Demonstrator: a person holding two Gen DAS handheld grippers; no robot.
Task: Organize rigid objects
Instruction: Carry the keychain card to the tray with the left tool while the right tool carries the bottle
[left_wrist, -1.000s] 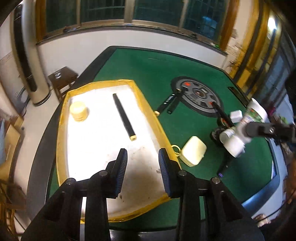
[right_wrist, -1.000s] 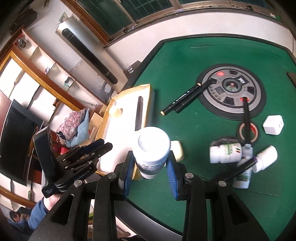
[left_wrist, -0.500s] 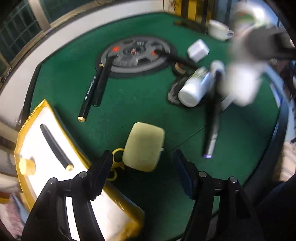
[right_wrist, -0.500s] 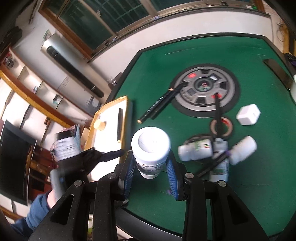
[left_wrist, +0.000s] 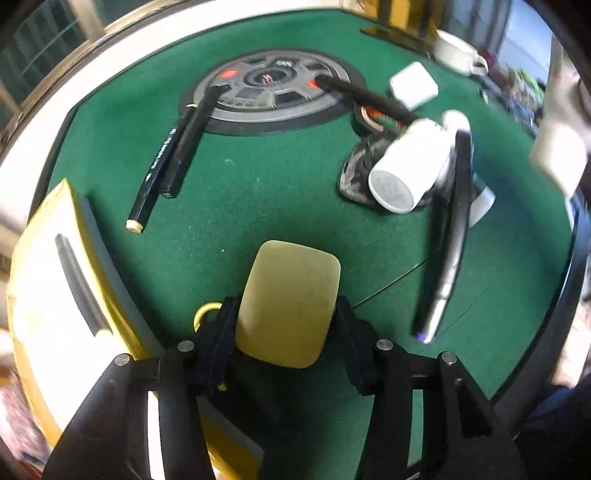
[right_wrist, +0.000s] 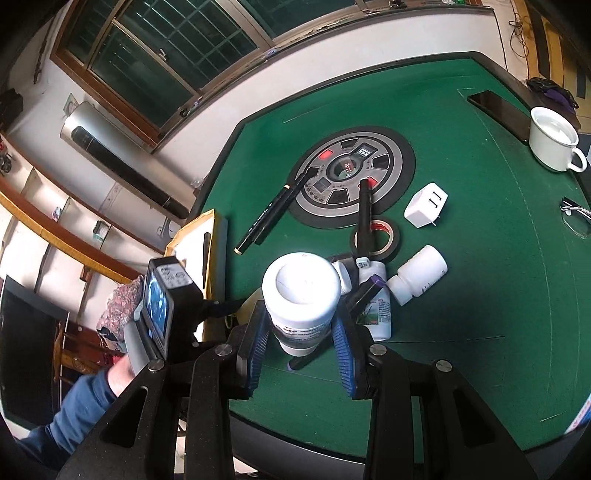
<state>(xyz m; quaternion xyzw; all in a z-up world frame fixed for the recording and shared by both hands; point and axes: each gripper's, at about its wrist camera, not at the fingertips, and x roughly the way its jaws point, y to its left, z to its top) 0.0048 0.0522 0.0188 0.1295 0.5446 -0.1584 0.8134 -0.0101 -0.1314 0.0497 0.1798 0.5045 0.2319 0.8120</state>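
Note:
My left gripper (left_wrist: 284, 325) straddles a pale yellow case (left_wrist: 290, 302) that lies on the green table beside the yellow-rimmed tray (left_wrist: 44, 295); its jaws stand at the case's two sides, and I cannot tell if they press it. My right gripper (right_wrist: 301, 326) is shut on a white bottle (right_wrist: 301, 295) and holds it above the table's near edge. Two black markers (left_wrist: 171, 155) lie left of the round hub (left_wrist: 266, 92). White bottles (left_wrist: 410, 166) and a dark pen (left_wrist: 452, 236) lie in a pile on the right.
A black stick (left_wrist: 79, 284) lies in the tray. A white adapter (right_wrist: 426, 205), a tape roll (right_wrist: 376, 236), a white mug (right_wrist: 554, 138) and a phone (right_wrist: 498, 109) are on the far right of the table. The left hand-held unit (right_wrist: 166, 306) is close to my right gripper.
My left gripper swung from over the tray to the yellow case and came down around it. My right gripper kept the white bottle and shifted a little towards the table's right side.

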